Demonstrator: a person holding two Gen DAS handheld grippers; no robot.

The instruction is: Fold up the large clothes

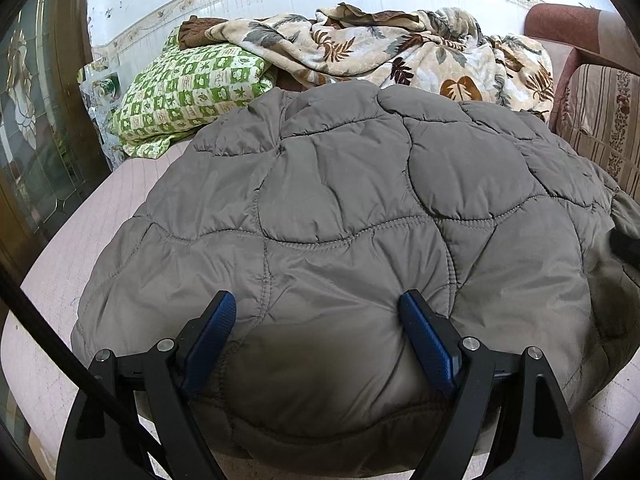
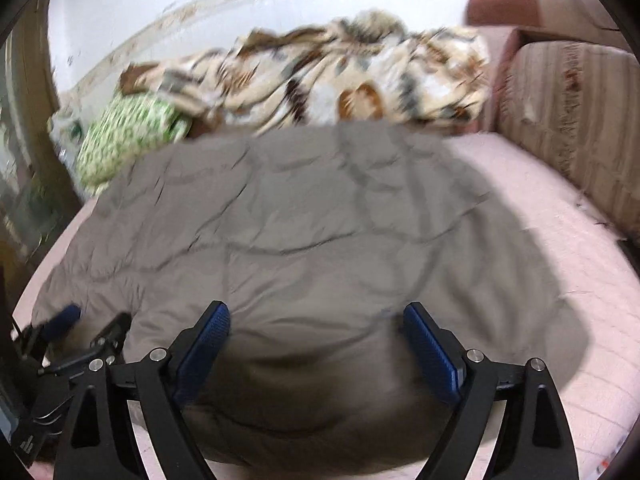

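On the pink bed sheet (image 1: 52, 248) your grey quilted jacket (image 1: 340, 200) lies spread flat. Your left gripper (image 1: 318, 312) and right gripper (image 2: 316, 320) both gape wide over its near edge, gripping nothing.

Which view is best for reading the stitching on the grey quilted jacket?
Left wrist: the grey quilted jacket is sharp, its seams plain. The right wrist view shows the jacket motion-blurred, seams smeared, though more of its right edge.
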